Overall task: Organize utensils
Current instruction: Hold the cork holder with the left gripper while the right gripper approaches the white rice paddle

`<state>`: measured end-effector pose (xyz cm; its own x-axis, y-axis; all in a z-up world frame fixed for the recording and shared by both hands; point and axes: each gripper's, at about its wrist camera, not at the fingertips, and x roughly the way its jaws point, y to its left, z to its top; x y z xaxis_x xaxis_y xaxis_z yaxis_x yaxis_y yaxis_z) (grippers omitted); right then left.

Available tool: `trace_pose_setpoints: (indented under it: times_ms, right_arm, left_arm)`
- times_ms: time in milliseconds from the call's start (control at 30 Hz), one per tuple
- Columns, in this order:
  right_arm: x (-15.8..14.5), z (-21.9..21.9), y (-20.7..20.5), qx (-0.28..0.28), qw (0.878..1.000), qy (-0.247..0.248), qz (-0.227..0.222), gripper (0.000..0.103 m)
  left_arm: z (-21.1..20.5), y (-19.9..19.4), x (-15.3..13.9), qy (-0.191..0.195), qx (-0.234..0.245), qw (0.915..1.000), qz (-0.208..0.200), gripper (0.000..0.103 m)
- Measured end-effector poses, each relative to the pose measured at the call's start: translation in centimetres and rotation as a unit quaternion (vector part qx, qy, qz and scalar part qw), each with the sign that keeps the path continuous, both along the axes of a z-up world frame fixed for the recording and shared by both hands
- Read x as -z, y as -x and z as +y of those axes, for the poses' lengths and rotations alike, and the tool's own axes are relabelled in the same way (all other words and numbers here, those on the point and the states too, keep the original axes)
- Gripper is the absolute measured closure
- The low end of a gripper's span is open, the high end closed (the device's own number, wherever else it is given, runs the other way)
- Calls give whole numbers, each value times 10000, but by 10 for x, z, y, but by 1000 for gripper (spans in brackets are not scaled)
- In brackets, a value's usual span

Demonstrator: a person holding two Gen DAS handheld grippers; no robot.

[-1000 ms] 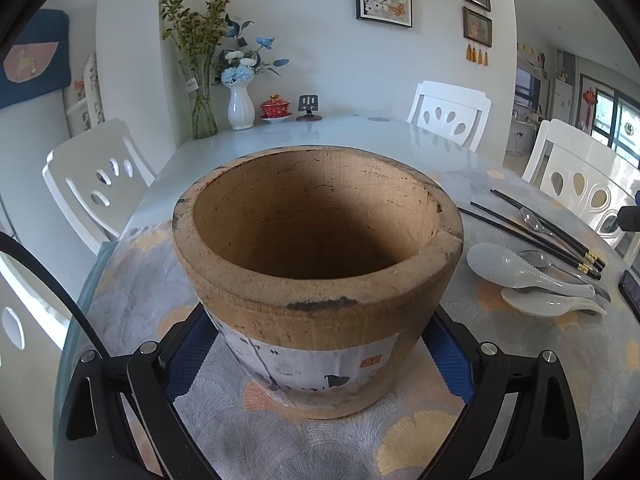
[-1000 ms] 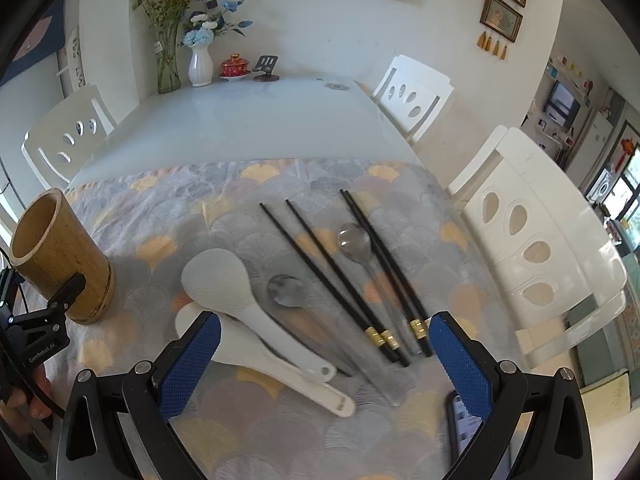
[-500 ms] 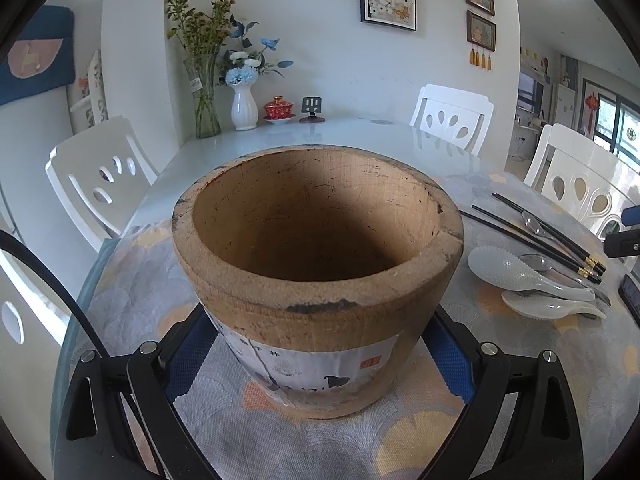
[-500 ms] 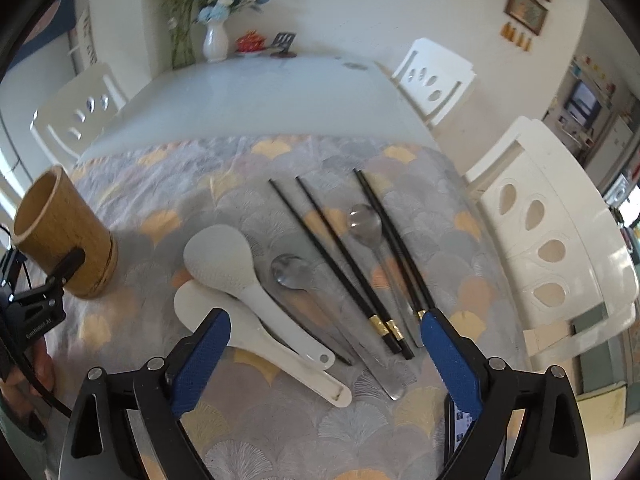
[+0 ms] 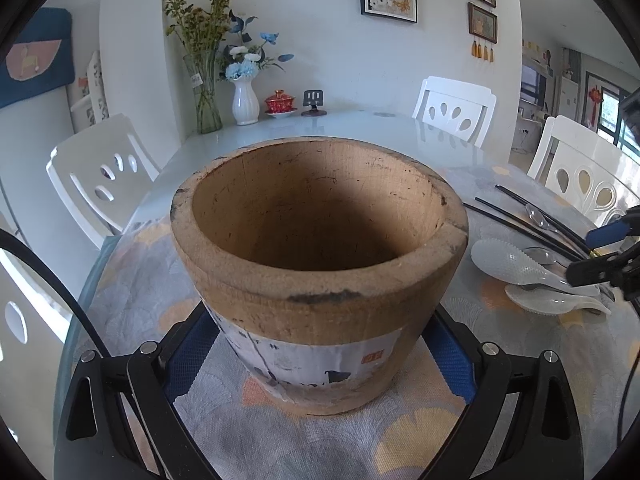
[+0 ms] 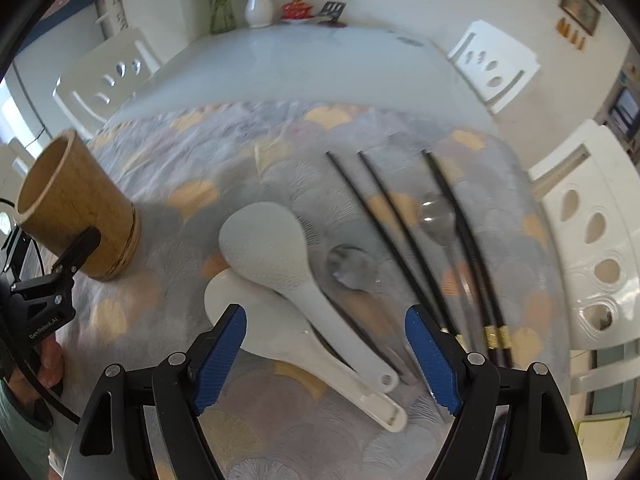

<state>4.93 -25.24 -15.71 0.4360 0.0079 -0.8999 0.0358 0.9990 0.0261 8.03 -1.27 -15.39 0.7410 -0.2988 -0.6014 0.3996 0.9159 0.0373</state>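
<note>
My left gripper (image 5: 320,364) is shut on the base of a round bamboo utensil holder (image 5: 320,240), which stands upright and empty on the cloth. The holder (image 6: 76,208) shows at the left of the right wrist view. Two white rice paddles (image 6: 260,244) (image 6: 240,308) lie overlapped mid-cloth. To their right lie two metal spoons (image 6: 352,268) (image 6: 436,216) and several black chopsticks (image 6: 400,248). My right gripper (image 6: 324,320) hovers low over the paddle handles. It is open, and its jaws have just been closing with nothing pressed between them.
A patterned cloth (image 6: 224,152) covers the near part of the glass table (image 6: 300,60). White chairs (image 6: 592,240) (image 6: 96,80) stand around it. Vases with flowers (image 5: 244,96) and a red lidded cup (image 5: 280,102) sit at the far end. A hand (image 6: 50,364) holds the left gripper.
My right gripper has sunk toward the utensils and tipped further down, and its jaws stand narrower. It now shows at the right edge of the left wrist view. The left gripper and holder have not moved.
</note>
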Motion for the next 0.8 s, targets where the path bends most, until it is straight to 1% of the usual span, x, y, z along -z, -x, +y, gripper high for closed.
trace_pose_setpoints:
  times_ms: [133, 200, 300, 400, 567, 733, 800]
  right_arm:
    - [8, 7, -12, -176, 9998, 82, 54, 23]
    - [12, 11, -17, -254, 9996, 116, 106, 30]
    - [17, 14, -22, -364, 9991, 65, 188, 34]
    - [20, 15, -27, -396, 9989, 28, 230, 35]
    - [23, 15, -34, -436, 9985, -192, 284, 35]
    - [32, 19, -43, -544, 9976, -91, 429, 35]
    - [35, 18, -47, -584, 9969, -155, 505, 35]
  left_arm:
    - [1, 1, 0, 47, 16, 10000, 16, 7]
    - [0, 1, 0, 50, 15, 10000, 17, 7]
    - [1, 0, 0, 76, 19, 10000, 30, 7]
    - [2, -1, 0, 141, 49, 9999, 82, 7]
    - [2, -2, 0, 146, 53, 9998, 85, 7]
    - [3, -3, 1, 166, 64, 9998, 101, 6]
    - [2, -3, 1, 178, 66, 9998, 109, 6]
